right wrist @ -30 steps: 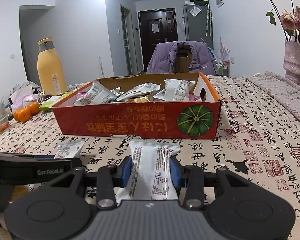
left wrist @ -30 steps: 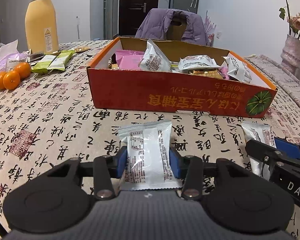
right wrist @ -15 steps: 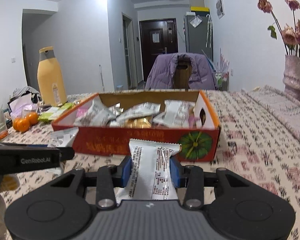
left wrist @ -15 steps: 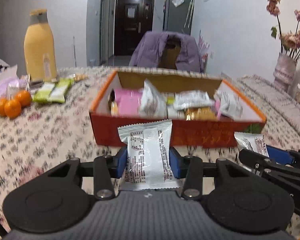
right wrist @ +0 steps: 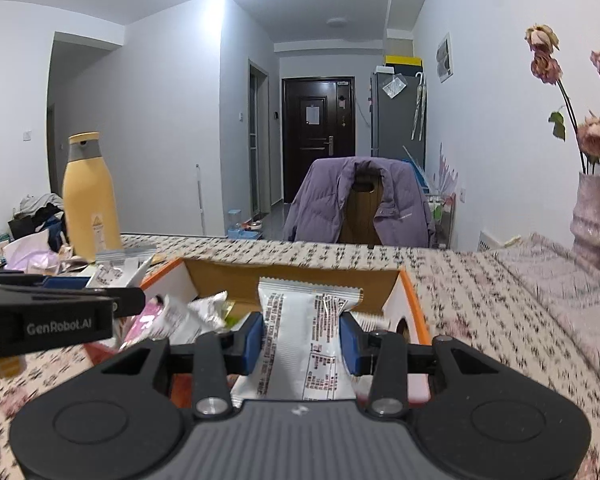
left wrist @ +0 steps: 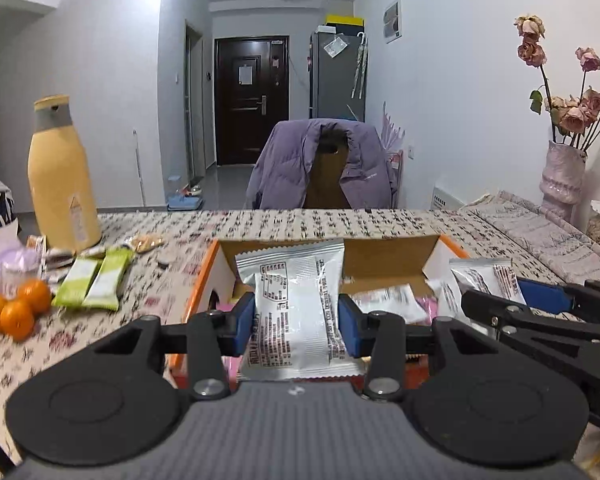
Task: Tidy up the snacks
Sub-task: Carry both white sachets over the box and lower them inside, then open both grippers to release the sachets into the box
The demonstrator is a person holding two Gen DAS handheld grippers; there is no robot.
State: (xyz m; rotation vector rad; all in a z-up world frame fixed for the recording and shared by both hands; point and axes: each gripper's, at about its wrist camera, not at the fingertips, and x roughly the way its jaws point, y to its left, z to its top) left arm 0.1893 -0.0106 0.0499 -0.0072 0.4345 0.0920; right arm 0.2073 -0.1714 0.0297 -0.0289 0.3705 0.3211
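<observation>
My left gripper (left wrist: pixel 297 322) is shut on a white snack packet (left wrist: pixel 294 300) and holds it upright over the near edge of the orange cardboard box (left wrist: pixel 204 280). My right gripper (right wrist: pixel 302 338) is shut on another white snack packet (right wrist: pixel 306 344), also raised over the same box (right wrist: pixel 414 308). The box holds several white and pink packets (right wrist: pixel 180 318). The right gripper and its packet (left wrist: pixel 486 280) show at the right of the left wrist view. The left gripper shows at the left of the right wrist view (right wrist: pixel 60 312).
On the patterned tablecloth to the left lie two green snack bars (left wrist: pixel 94 282), oranges (left wrist: pixel 16 312) and a tall yellow bottle (left wrist: pixel 60 176). A chair with a purple jacket (left wrist: pixel 324 164) stands behind the table. A vase of flowers (left wrist: pixel 562 178) is at the right.
Both grippers have risen and moved forward with their packets, from low over the table in front of the box to above the box's near edge.
</observation>
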